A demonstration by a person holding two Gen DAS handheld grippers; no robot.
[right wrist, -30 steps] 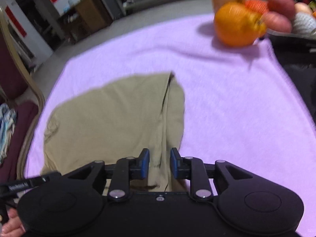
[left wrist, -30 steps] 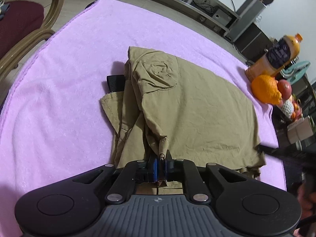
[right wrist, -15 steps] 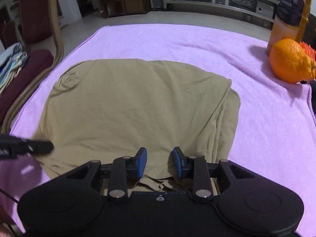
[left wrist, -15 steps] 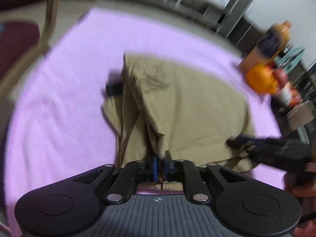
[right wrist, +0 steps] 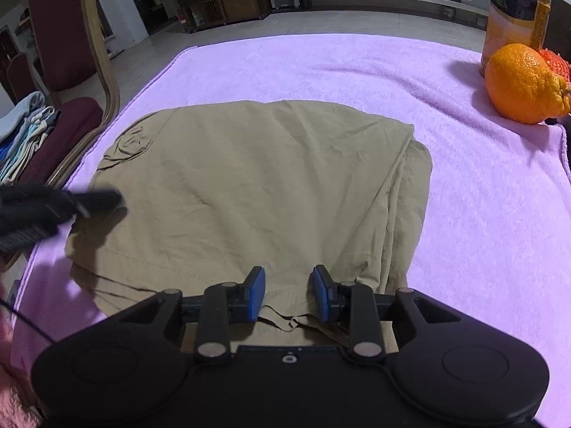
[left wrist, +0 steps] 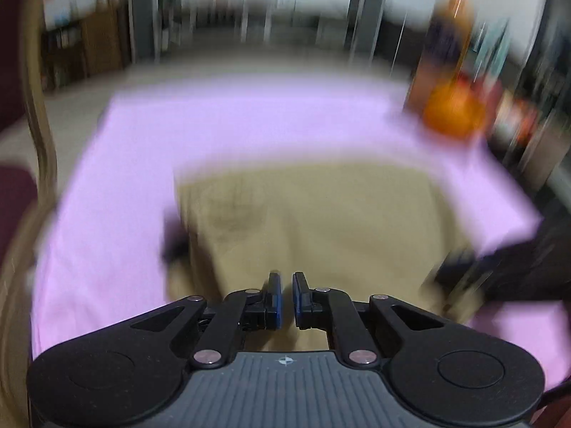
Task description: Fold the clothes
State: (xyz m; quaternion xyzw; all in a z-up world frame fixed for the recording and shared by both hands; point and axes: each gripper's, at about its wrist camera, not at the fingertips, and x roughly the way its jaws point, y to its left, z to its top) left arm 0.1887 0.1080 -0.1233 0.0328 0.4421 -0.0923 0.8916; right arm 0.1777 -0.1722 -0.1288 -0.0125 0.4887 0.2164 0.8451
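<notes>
A khaki garment point(right wrist: 249, 192) lies folded on the purple blanket point(right wrist: 481, 214); it also shows, blurred, in the left wrist view point(left wrist: 339, 221). My right gripper point(right wrist: 287, 292) is open and empty over the garment's near hem. My left gripper point(left wrist: 285, 294) is open a small gap with nothing between its pads, above the near edge of the garment. Its fingers point(right wrist: 89, 199) show at the garment's left edge in the right wrist view. The right gripper shows as a dark blur point(left wrist: 499, 267) at the right.
An orange point(right wrist: 524, 85), a juice bottle point(right wrist: 517, 10) and other fruit stand at the far right corner of the blanket. A chair with a dark red seat point(right wrist: 71, 121) and folded clothes point(right wrist: 21, 135) stands left of the table.
My left gripper has let go of the khaki fabric and opened slightly while swinging fast. My right gripper has opened wider and swung to face the whole garment.
</notes>
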